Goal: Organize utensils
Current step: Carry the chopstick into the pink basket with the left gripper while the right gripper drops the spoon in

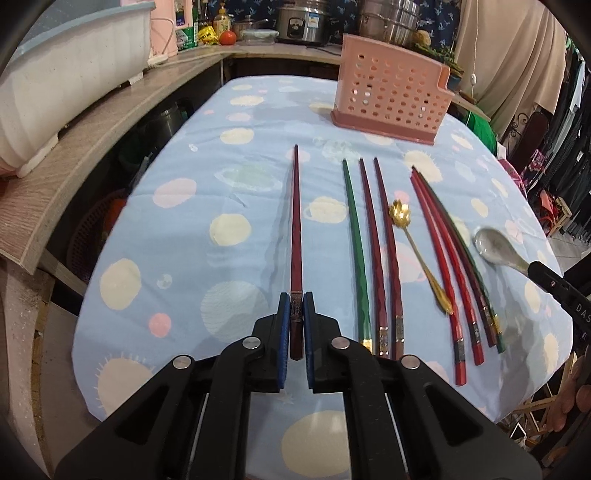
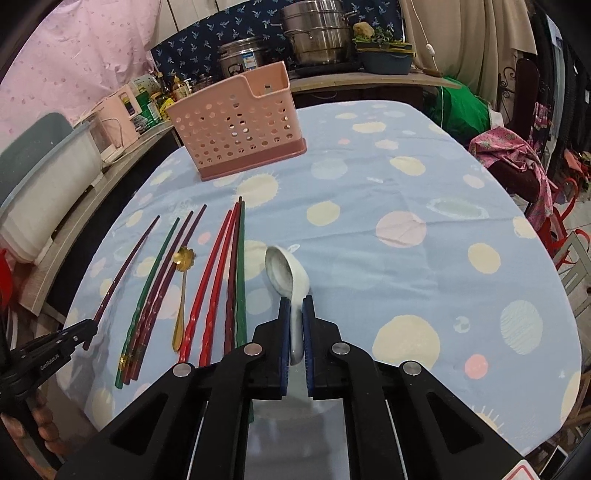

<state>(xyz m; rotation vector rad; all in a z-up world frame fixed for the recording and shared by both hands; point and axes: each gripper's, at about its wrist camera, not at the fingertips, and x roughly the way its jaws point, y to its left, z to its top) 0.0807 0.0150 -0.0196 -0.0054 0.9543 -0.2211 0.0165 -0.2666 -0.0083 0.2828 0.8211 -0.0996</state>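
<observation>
My left gripper [image 1: 295, 299] is shut on the thick end of a dark red chopstick [image 1: 295, 229] that lies pointing away on the blue tablecloth. My right gripper [image 2: 296, 301] is shut on the handle of a white ceramic spoon [image 2: 286, 271]; the spoon also shows in the left wrist view [image 1: 495, 243]. Several more chopsticks, green [image 1: 354, 251], maroon [image 1: 384, 251] and red [image 1: 439, 258], lie in a row beside a small gold spoon [image 1: 417, 254]. A pink perforated utensil holder [image 1: 391, 96] stands at the far end of the table, also in the right wrist view [image 2: 240, 125].
A wooden counter [image 1: 92, 140] runs along the left with a white tub [image 1: 66, 81], bottles and steel pots [image 1: 303, 22]. Clothes and a chair [image 2: 517, 158] crowd the table's right side. The table edge [image 1: 88, 369] is near me.
</observation>
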